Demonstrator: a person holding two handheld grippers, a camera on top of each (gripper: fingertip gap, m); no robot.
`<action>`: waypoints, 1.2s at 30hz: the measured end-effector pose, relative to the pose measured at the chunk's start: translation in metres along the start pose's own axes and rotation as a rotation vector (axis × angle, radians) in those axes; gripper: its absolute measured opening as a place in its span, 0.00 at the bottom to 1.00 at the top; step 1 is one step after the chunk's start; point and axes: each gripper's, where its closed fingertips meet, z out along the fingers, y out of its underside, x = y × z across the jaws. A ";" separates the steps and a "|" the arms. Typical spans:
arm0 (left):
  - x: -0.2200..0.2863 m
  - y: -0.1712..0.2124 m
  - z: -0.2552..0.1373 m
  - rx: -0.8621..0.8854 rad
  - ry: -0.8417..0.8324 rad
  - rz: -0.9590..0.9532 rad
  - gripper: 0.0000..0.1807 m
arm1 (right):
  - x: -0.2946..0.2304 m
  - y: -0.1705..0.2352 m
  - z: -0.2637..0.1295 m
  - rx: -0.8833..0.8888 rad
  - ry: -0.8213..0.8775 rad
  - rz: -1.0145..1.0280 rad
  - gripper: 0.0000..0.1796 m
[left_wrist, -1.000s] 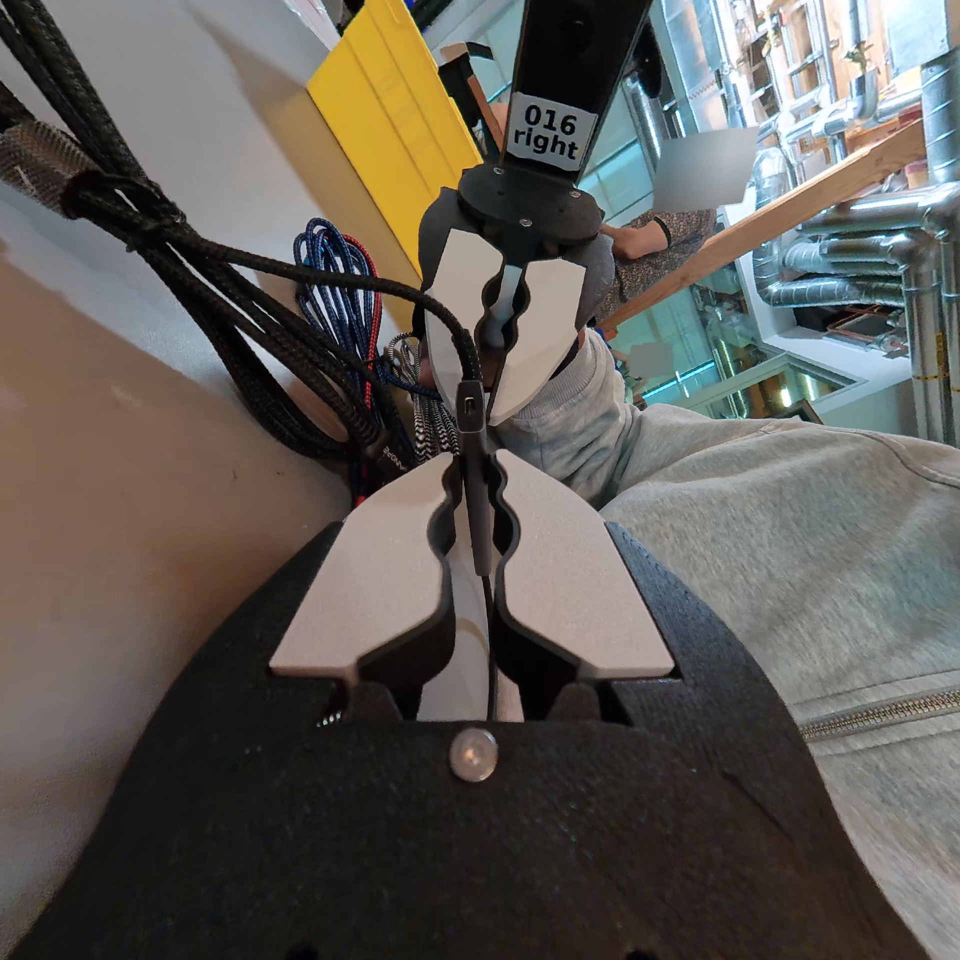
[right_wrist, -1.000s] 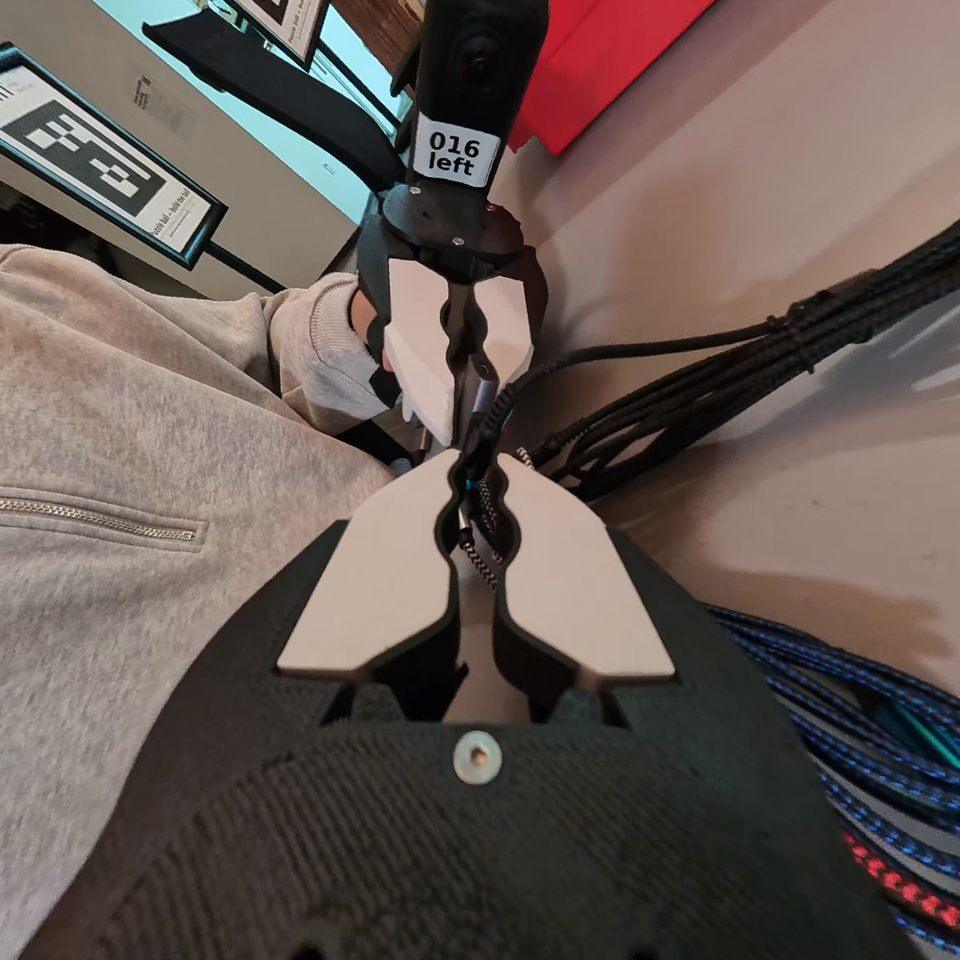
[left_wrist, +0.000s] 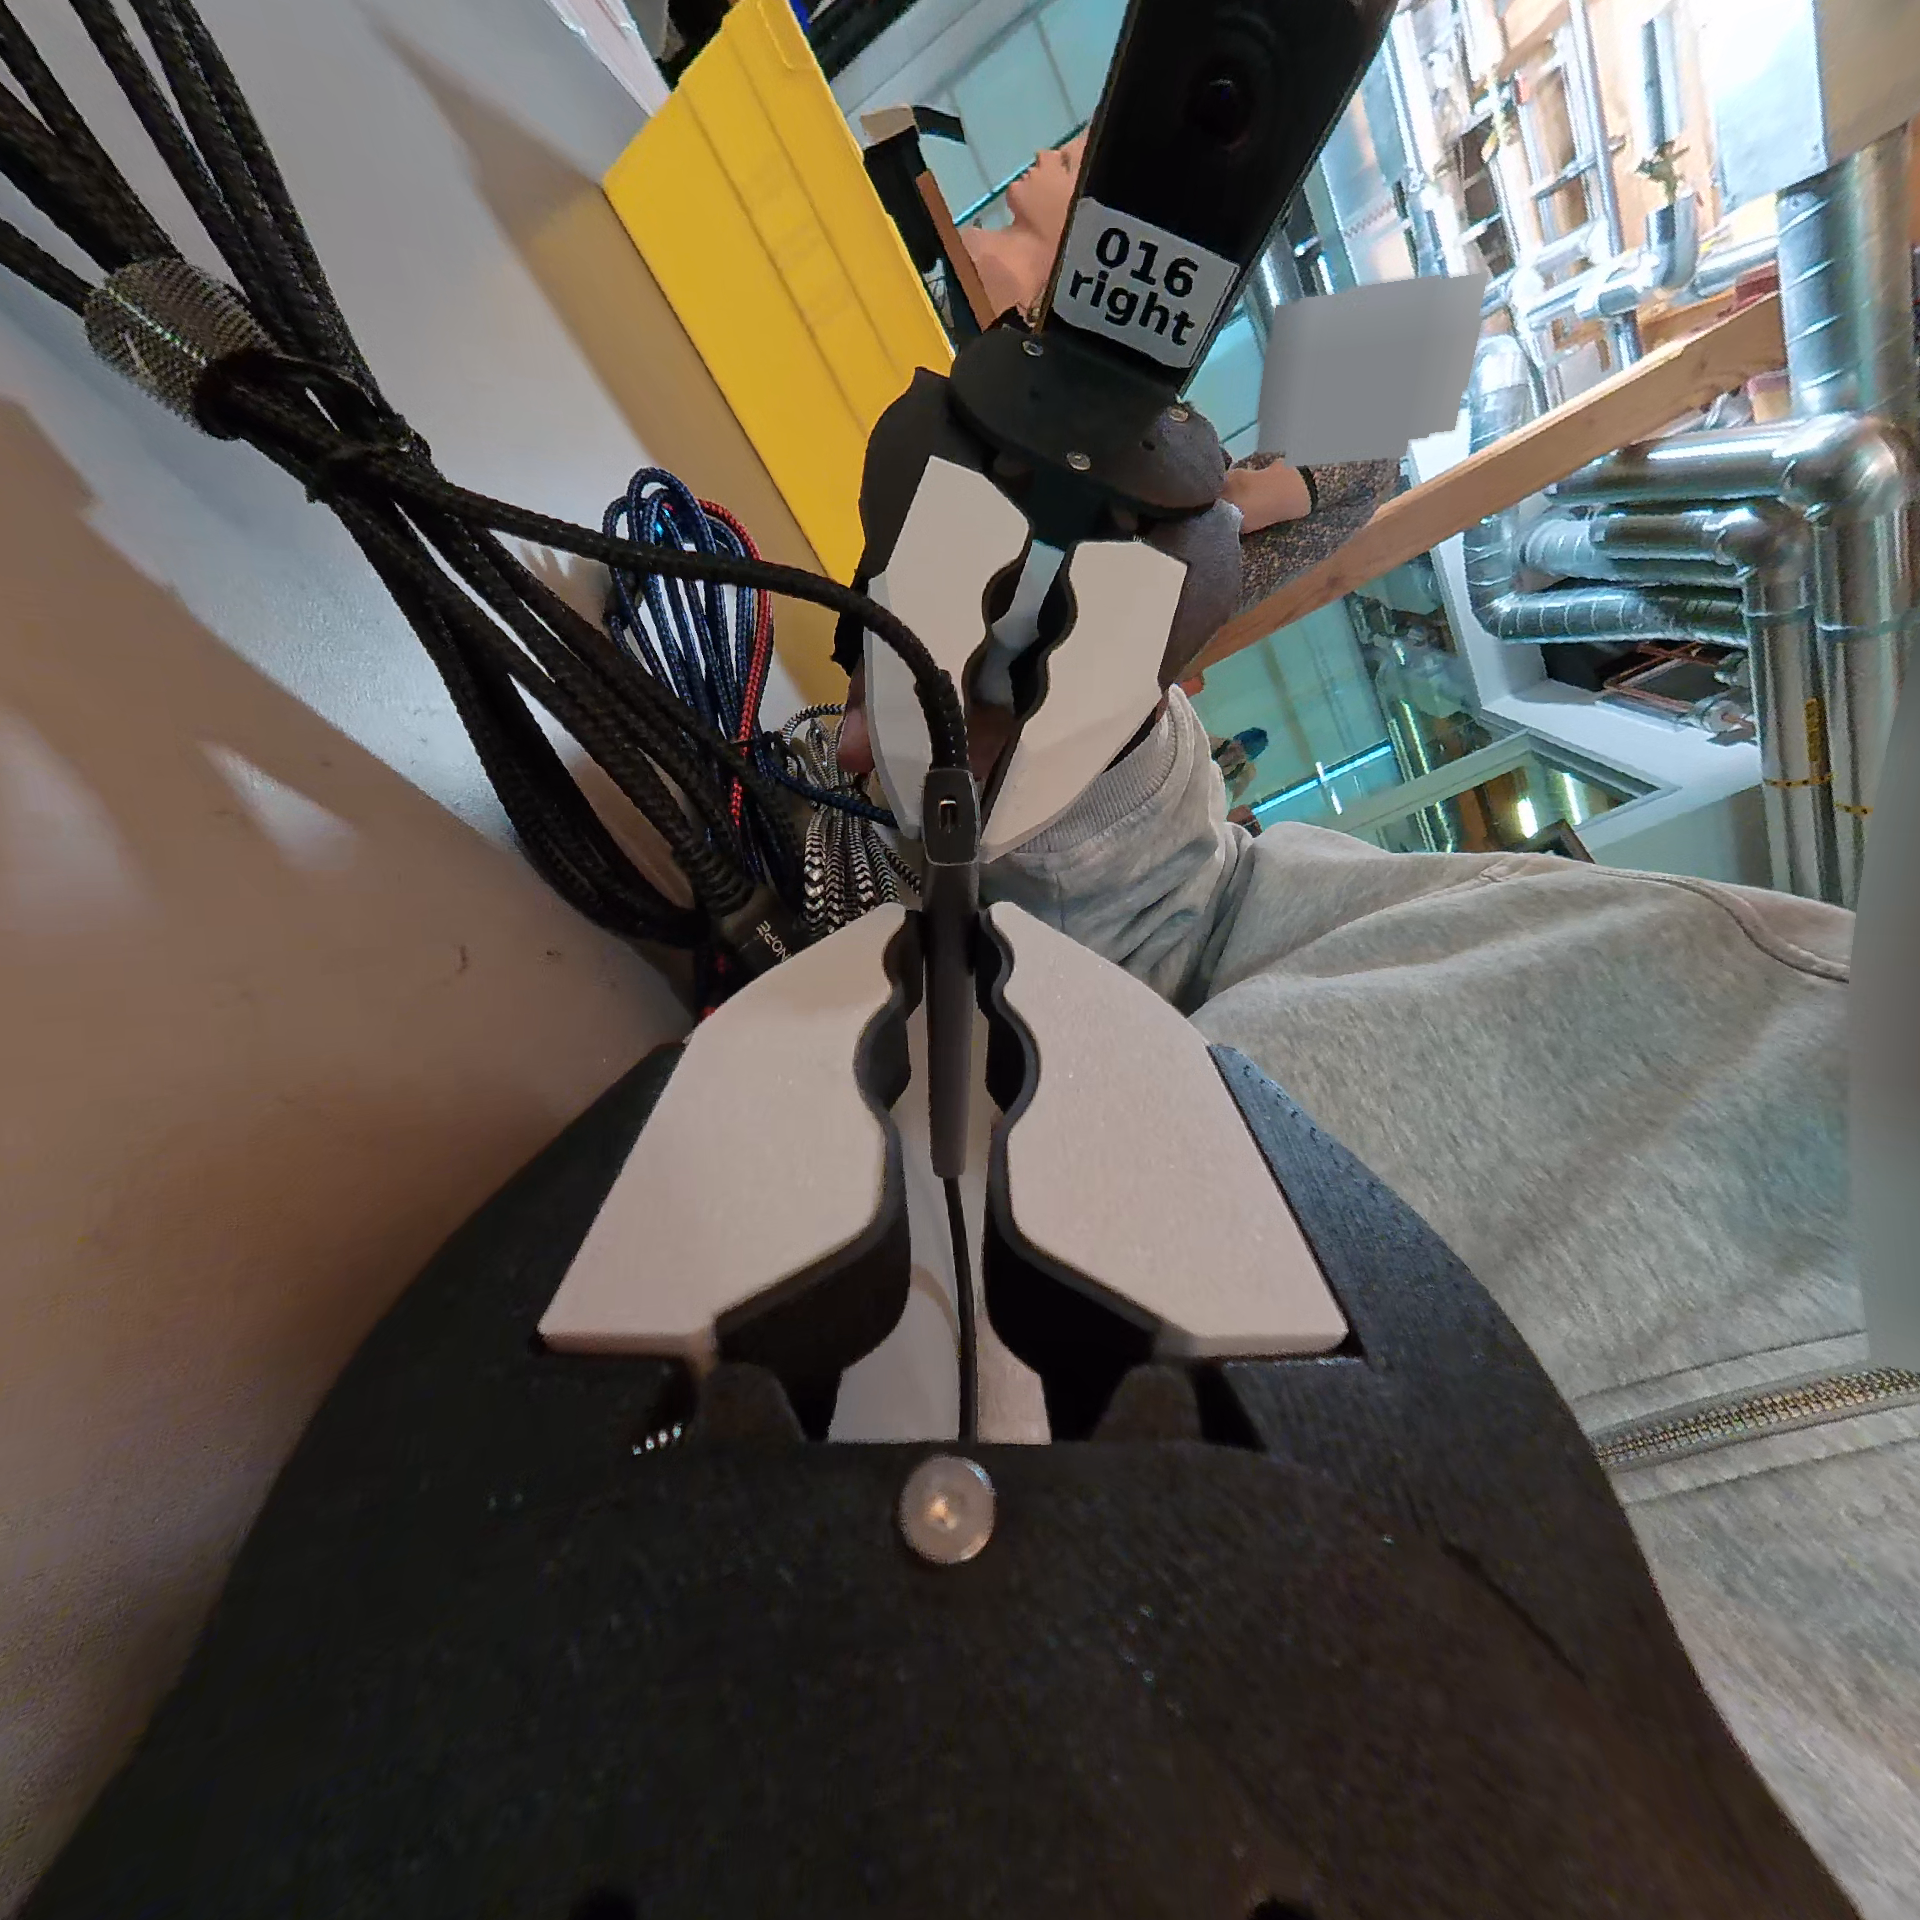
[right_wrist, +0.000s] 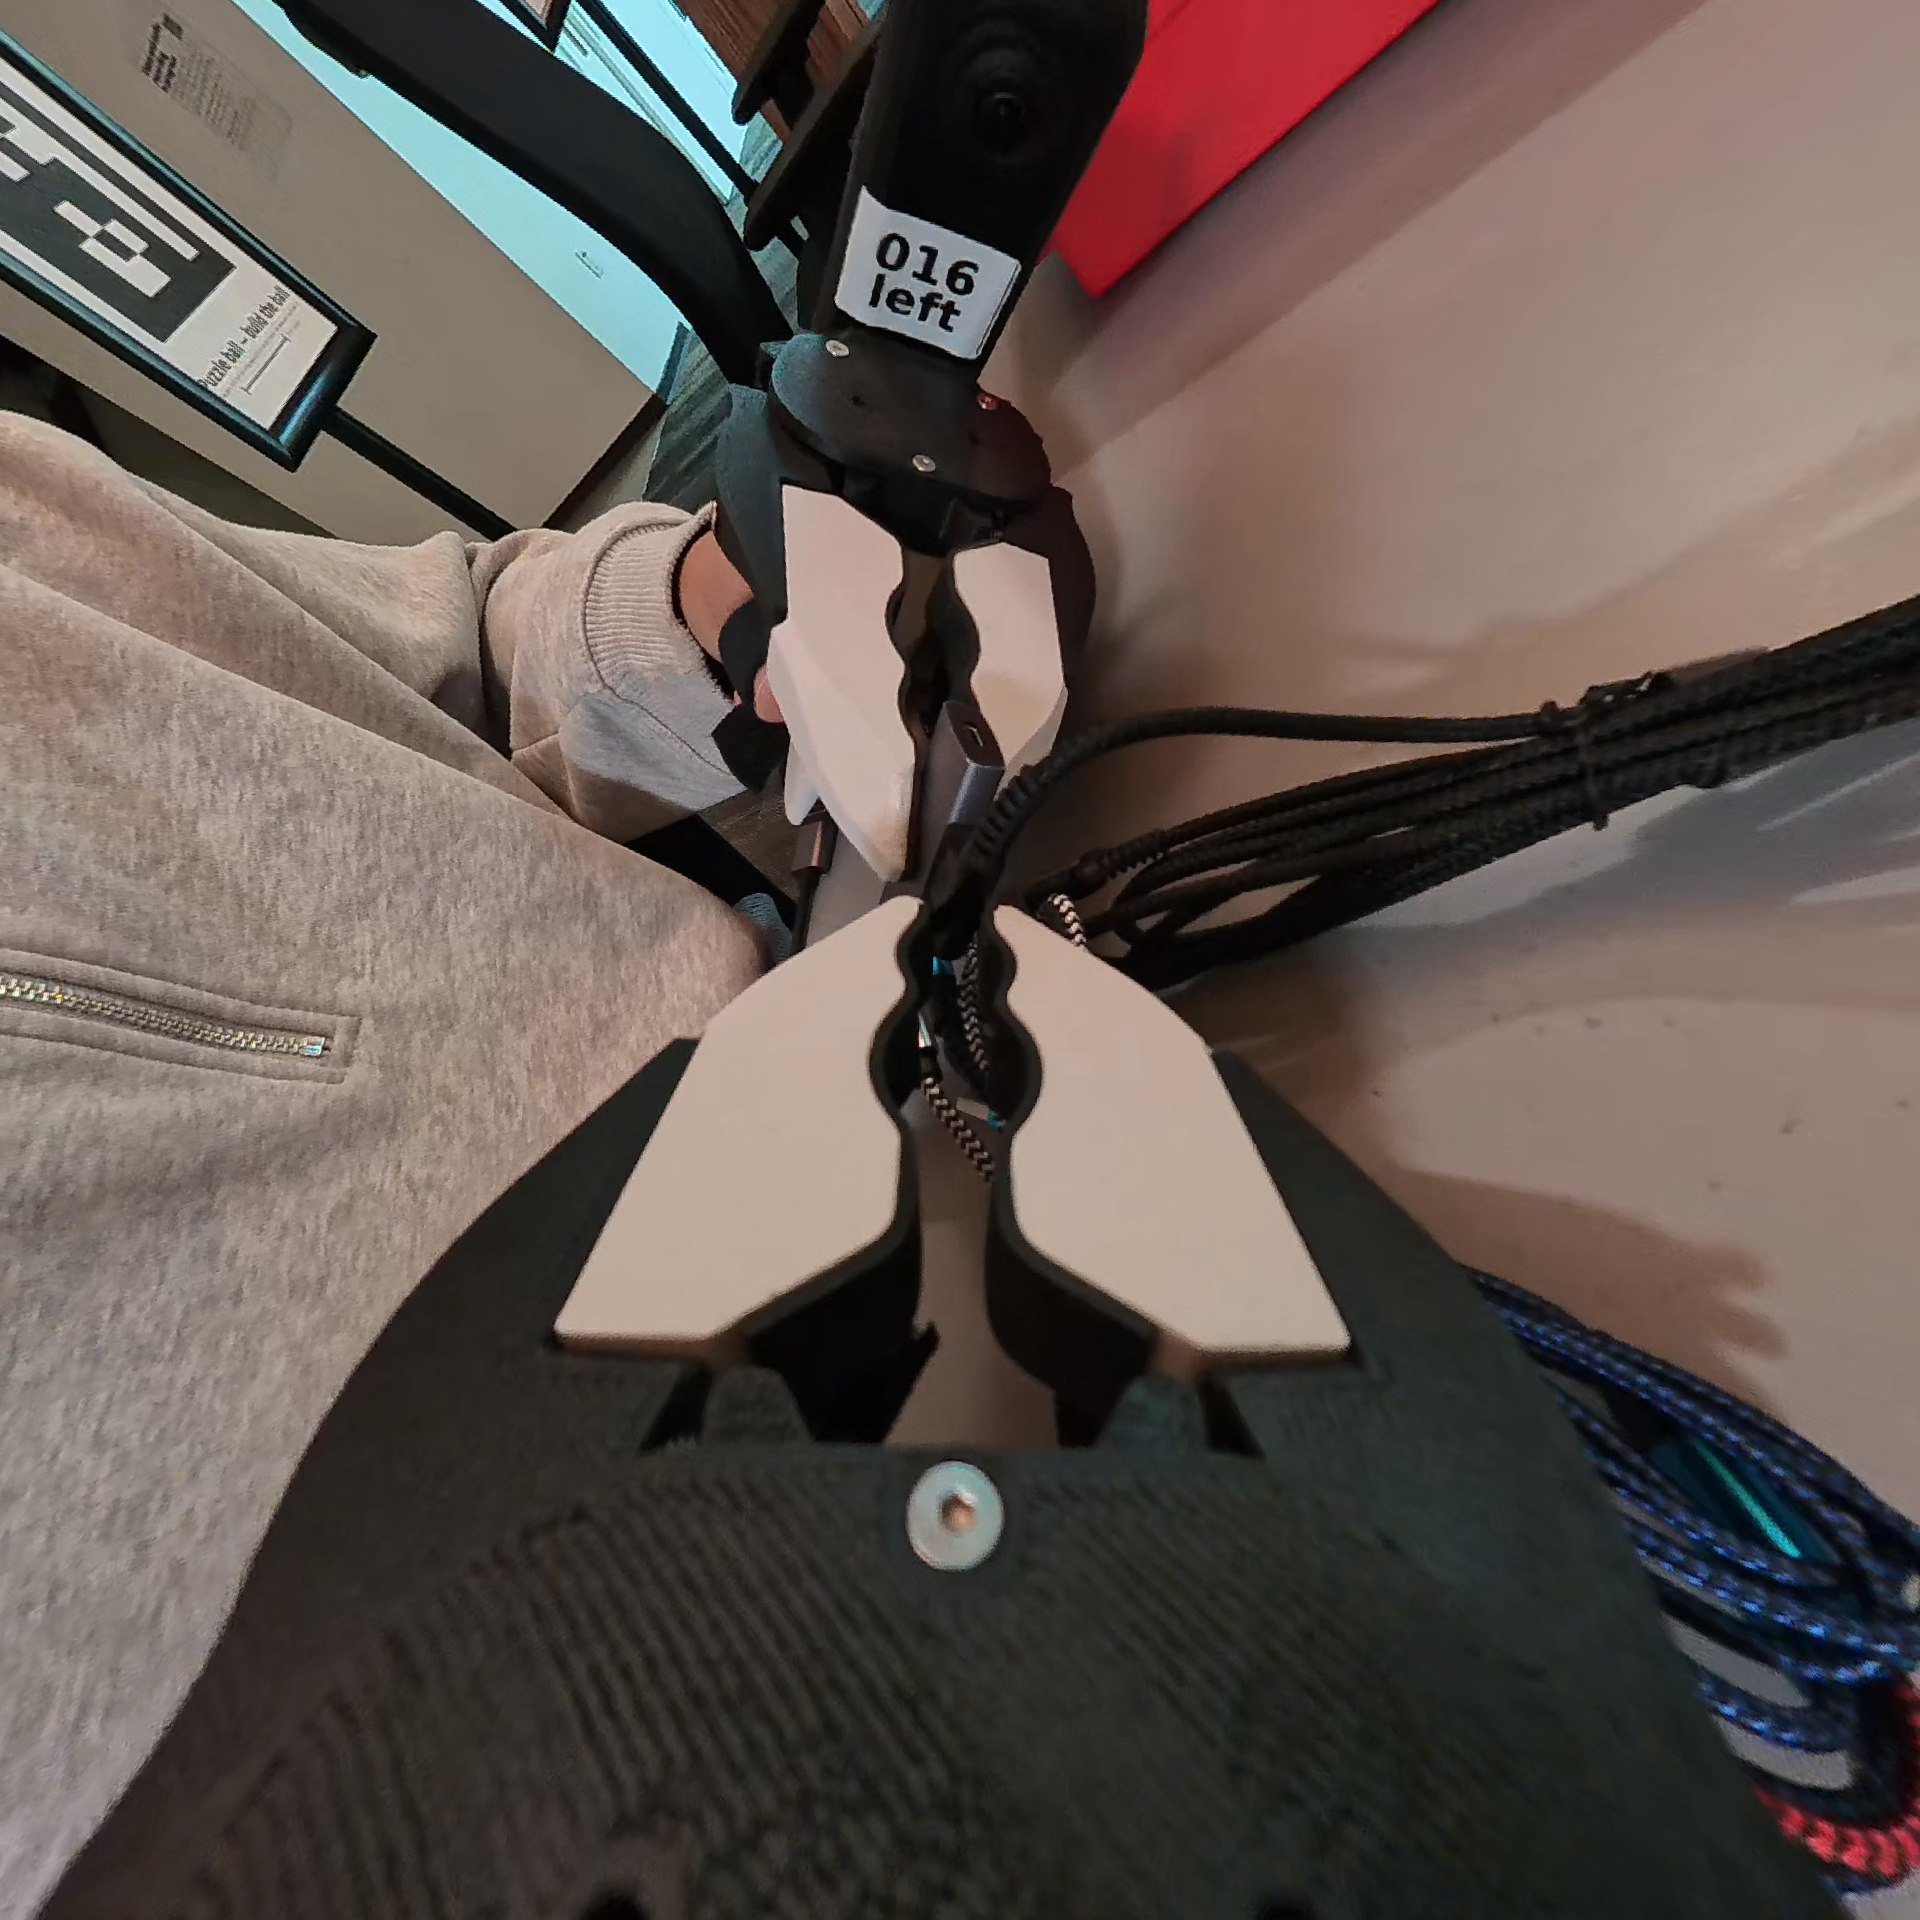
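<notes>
- Above the tabletop (left_wrist: 208, 1039), just in front of a person's grey sweatshirt (left_wrist: 1455, 1143), the two grippers meet tip to tip, nearly on one line.
- The left gripper (left_wrist: 951, 914) has its fingers closed on a slim dark grey adapter (left_wrist: 951, 1039). The adapter lies lengthwise in the wavy channel between them. Its thin lead trails back toward the gripper body, and its far end sticks out past the tips.
- The right gripper (right_wrist: 951, 914) has its fingers pinched shut on the black braided cable (left_wrist: 727, 582), right at the ribbed collar behind the plug.
- The plug end sits against the adapter's free end. I cannot tell whether it is seated or only touching, because the tips hide the joint.
- Both holds look centred and close to the joint, which should keep the two parts from bending off axis. The braided cable arches sideways, so its pull may twist the plug.
- The cable runs back to a tied bundle of black cables (left_wrist: 468, 623) lying on the tabletop.
- A blue and red cable coil (left_wrist: 696, 623) and a black-and-white braided cable (left_wrist: 842, 873) lie just beneath the grippers.
- A yellow bin (left_wrist: 769, 312) stands beyond them, and a red box (right_wrist: 1226, 125) sits off to the other side.
</notes>
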 end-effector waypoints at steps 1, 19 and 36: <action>0.000 -0.001 0.000 0.009 0.004 -0.009 0.05 | 0.000 0.000 0.000 0.001 0.001 0.000 0.04; -0.001 0.002 0.004 -0.018 -0.007 0.006 0.04 | -0.002 0.010 -0.002 -0.102 0.051 -0.010 0.04; 0.008 0.029 0.021 -0.223 0.025 0.054 0.04 | -0.018 0.038 -0.009 -0.435 0.189 -0.233 0.04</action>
